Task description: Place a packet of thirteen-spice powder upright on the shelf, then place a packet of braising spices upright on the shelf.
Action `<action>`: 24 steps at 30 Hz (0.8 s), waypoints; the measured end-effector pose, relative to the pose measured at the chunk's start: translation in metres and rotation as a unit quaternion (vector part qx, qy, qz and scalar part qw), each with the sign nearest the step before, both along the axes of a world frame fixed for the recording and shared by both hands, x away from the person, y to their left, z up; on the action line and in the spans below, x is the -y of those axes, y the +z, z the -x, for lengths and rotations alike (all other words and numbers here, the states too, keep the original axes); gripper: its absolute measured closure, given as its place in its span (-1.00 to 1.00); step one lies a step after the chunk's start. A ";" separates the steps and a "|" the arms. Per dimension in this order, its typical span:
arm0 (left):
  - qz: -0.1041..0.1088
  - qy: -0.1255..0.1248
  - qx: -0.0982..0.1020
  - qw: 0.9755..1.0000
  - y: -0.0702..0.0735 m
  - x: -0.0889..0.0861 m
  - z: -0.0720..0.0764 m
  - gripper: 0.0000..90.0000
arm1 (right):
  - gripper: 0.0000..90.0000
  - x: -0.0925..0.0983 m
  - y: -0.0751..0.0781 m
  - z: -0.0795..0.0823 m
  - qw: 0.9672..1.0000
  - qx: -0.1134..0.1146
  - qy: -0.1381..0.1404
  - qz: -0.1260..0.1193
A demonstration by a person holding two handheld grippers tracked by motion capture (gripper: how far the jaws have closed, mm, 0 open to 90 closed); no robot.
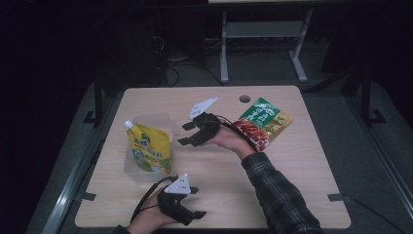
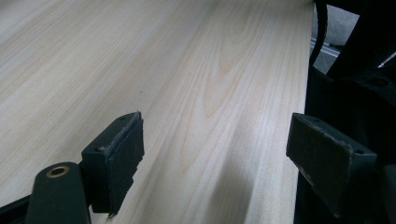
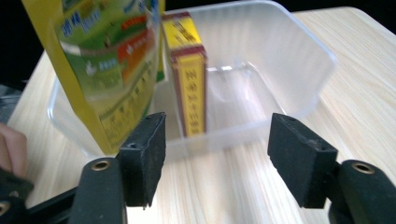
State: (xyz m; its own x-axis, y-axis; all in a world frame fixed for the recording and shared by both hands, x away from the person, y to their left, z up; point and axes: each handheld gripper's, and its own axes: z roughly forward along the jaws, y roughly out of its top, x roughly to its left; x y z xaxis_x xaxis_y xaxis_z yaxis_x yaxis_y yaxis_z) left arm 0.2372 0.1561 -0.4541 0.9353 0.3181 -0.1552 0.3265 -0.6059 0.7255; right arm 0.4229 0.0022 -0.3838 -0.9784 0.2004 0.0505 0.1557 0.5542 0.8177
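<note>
A clear plastic tub [image 1: 163, 122] stands on the left part of the wooden table [image 1: 292, 185]. A yellow spouted pouch [image 1: 150, 146] leans upright in it. In the right gripper view the tub [image 3: 299, 60] holds the pouch [image 3: 107, 60] and a slim yellow-and-red box [image 3: 189, 74] standing on end. My right gripper [image 1: 187, 134] hovers just right of the tub, jaws open and empty [image 3: 215, 135], pointing at its near wall. My left gripper [image 1: 197, 202] rests open near the table's front edge, with bare wood between its jaws [image 2: 215, 140].
A green-and-orange snack packet [image 1: 263, 122] lies flat at the back right, behind the right hand. A round cable hole [image 1: 244, 98] sits near the table's far edge. A white desk frame [image 1: 263, 34] stands on the dark floor beyond the table.
</note>
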 end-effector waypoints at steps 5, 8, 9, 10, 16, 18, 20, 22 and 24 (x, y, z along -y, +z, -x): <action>0.000 0.002 0.002 1.000 0.000 0.000 0.000 -0.58 | -0.23 0.021 0.001 -0.004 0.999 0.000 -0.039 0.011; 0.001 0.004 0.002 1.000 0.000 0.000 0.001 -0.59 | -0.19 0.036 0.000 -0.011 0.997 -0.003 -0.076 0.013; 0.003 0.006 0.001 1.000 0.000 -0.001 0.001 -0.59 | -0.15 0.041 -0.001 -0.014 0.996 0.000 -0.087 0.015; 0.005 0.009 -0.001 1.000 0.000 -0.001 0.001 -0.59 | -0.08 0.046 -0.002 -0.016 0.994 -0.004 -0.104 0.016; 0.008 0.010 -0.002 1.000 0.001 -0.002 0.001 -0.59 | 0.27 0.078 -0.010 -0.032 0.981 -0.013 -0.188 0.038; 0.007 0.008 0.000 1.000 0.001 -0.002 0.002 -0.59 | 0.38 0.089 -0.012 -0.037 0.976 -0.012 -0.211 0.042; 0.007 0.008 0.001 1.000 0.001 -0.001 0.002 -0.59 | 0.52 0.101 -0.015 -0.042 0.971 -0.011 -0.236 0.046; 0.007 0.006 0.004 1.000 0.001 -0.001 0.001 -0.58 | 0.65 0.112 -0.018 -0.045 0.964 -0.011 -0.261 0.049; 0.007 0.006 0.002 1.000 0.001 -0.001 0.001 -0.59 | 0.76 0.126 -0.023 -0.050 0.957 -0.008 -0.286 0.058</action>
State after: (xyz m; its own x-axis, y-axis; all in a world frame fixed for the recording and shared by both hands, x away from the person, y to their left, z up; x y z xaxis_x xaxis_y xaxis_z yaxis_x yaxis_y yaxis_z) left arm 0.2360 0.1572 -0.4528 0.9321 0.3271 -0.1556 0.3304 -0.5918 0.7352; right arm 0.4726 -0.1233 -0.4064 -0.7067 0.7074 0.0104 0.4723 0.4609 0.7513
